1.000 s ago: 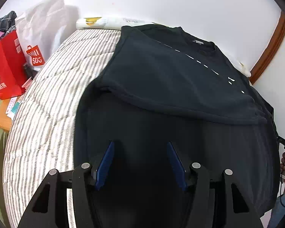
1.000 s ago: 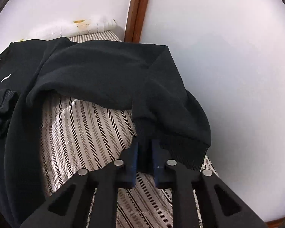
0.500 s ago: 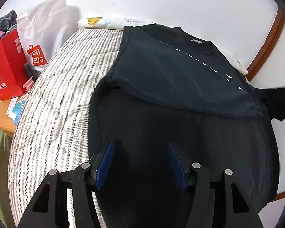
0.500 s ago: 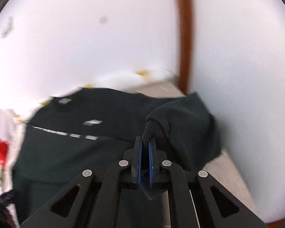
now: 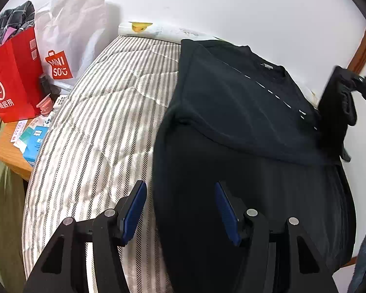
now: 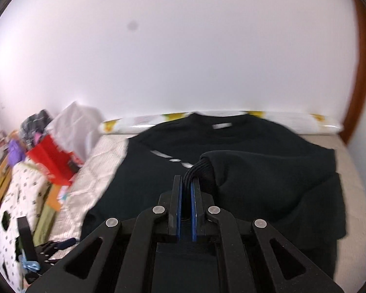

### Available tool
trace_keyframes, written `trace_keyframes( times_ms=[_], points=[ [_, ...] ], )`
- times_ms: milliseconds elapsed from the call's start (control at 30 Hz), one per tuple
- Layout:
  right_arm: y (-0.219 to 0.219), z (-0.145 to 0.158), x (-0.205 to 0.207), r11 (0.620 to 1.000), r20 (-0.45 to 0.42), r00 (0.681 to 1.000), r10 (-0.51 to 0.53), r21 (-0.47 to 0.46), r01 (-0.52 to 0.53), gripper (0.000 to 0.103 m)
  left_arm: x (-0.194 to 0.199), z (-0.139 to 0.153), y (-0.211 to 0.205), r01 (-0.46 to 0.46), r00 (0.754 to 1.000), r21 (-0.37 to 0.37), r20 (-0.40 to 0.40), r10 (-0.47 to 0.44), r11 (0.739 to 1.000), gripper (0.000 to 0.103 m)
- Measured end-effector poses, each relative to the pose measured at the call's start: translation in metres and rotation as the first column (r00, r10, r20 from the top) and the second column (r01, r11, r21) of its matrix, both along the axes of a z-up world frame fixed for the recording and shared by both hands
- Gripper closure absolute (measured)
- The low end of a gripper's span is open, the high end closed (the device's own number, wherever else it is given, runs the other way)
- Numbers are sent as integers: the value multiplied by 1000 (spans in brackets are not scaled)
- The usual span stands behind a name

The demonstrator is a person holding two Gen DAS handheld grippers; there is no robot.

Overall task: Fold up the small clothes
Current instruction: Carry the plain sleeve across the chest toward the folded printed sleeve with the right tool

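Striped mattress (image 5: 97, 131) against white wall (image 6: 183, 61), shopping bags (image 5: 14, 73) alongside, dark sweatshirt (image 5: 231, 112) spread.

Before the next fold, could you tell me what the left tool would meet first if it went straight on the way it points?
Most likely the black sweatshirt on the striped mattress: the open left tool points down at its left edge, though depth is unclear.
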State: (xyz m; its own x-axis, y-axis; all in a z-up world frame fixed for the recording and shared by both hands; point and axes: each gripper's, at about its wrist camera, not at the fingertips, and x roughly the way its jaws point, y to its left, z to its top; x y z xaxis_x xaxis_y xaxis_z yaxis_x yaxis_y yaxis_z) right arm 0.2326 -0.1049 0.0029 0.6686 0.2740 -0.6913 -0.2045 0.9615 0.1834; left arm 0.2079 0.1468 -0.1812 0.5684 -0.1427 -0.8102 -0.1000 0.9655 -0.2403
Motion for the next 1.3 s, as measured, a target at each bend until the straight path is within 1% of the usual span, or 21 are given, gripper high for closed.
trace_keyframes(
  times_ms=[100,200,233,267,300,367,400,433,500,633,700,800,900,967,1033,1100,1167,1200,1233,1267,1300],
  points=[
    [28,-8,8,998,-4,998,62,0,-62,97,5,-1,4,-8,1000,-7,-2,8,1000,48],
    [48,-22,18,995,-19,995,96,-8,-97,97,8,-1,4,-8,1000,-17,0,8,1000,47],
    [52,-26,20,994,-29,994,108,-11,-108,92,8,0,4,-5,1000,-19,3,5,1000,46],
    [56,-32,21,992,-41,991,124,-15,-125,90,9,1,2,2,1000,-18,7,-2,1000,46],
    [57,-35,20,991,-40,990,132,-19,-133,89,11,2,0,8,1000,-15,11,-8,1000,46],
    [51,-40,12,988,-19,989,146,-44,-147,82,15,4,-6,20,1000,-6,17,-20,1000,45],
    [45,-42,8,988,-10,990,144,-62,-144,74,18,5,-9,27,999,-4,16,-27,1000,45],
    [38,-42,3,987,0,990,138,-77,-138,65,21,6,-12,35,999,-3,15,-35,999,45],
    [16,-44,-7,988,20,994,110,-107,-107,63,30,9,-21,61,998,-3,17,-61,998,45],
    [-54,-56,-22,982,12,1000,-19,-187,21,63,50,18,-40,109,993,-18,42,-108,994,45],
    [-96,-68,-27,969,-12,993,-118,-221,112,63,63,20,-50,128,990,-29,55,-126,991,45],
    [-147,-88,-31,955,-73,976,-206,-231,185,64,82,18,-66,156,986,-29,67,-153,987,47],
    [-179,-109,-35,945,-114,959,-258,-235,227,68,97,8,-80,159,986,-7,54,-158,987,47],
    [-190,-122,-35,942,-131,952,-276,-234,241,69,104,-2,-84,166,986,-28,35,-165,986,51],
    [-198,-135,-33,941,-150,946,-288,-224,252,70,108,-5,-90,155,987,-15,35,-155,988,51],
    [-204,-147,-30,945,-157,944,-291,-204,257,70,110,-4,-95,155,987,15,38,-156,988,55],
    [-206,-148,-29,946,-134,946,-294,-180,269,70,115,-3,-98,125,992,19,26,-125,992,68],
    [-208,-149,-26,945,-125,945,-301,-169,279,70,116,-2,-99,111,993,20,22,-112,994,73],
    [-209,-150,-26,942,-117,943,-312,-166,291,74,118,-1,-99,100,995,34,22,-100,994,88],
    [-210,-149,-25,934,-109,936,-334,-175,313,77,120,2,-97,83,996,46,24,-84,996,92],
    [-211,-150,-22,920,-100,926,-364,-193,341,86,122,5,-95,81,996,13,27,-81,997,93]
  ],
)
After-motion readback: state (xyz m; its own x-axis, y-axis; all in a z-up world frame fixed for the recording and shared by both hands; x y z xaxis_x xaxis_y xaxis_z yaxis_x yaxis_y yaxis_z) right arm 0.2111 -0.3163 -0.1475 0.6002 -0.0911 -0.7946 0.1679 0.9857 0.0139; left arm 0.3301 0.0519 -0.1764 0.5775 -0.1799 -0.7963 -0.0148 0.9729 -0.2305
